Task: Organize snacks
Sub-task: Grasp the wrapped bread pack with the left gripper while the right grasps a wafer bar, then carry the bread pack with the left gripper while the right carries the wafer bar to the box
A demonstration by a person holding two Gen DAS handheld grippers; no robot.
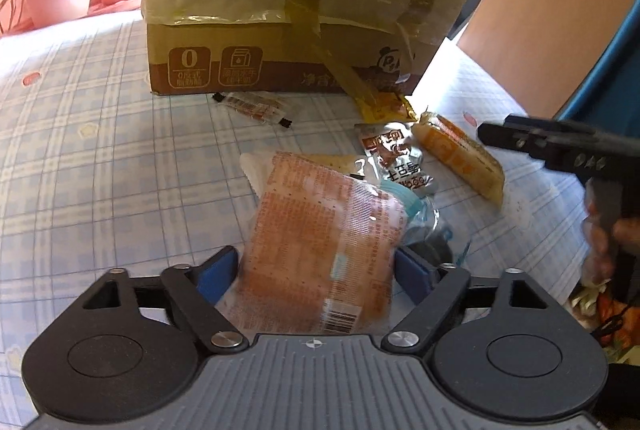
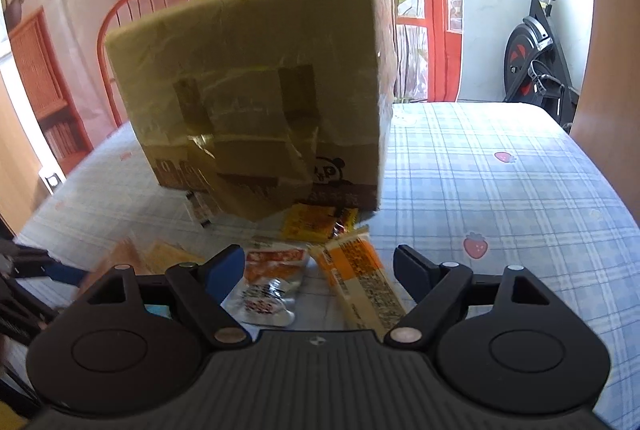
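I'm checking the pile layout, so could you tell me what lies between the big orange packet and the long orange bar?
In the left wrist view, a silver pouch lies between the big orange packet and the long orange bar.

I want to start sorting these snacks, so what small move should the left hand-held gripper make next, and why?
Probably close the left hand-held gripper on the large orange snack packet. Its blue fingers stand open on either side of the packet, which lies loose on the checked tablecloth in front of the taped cardboard box. Nothing is gripped yet.
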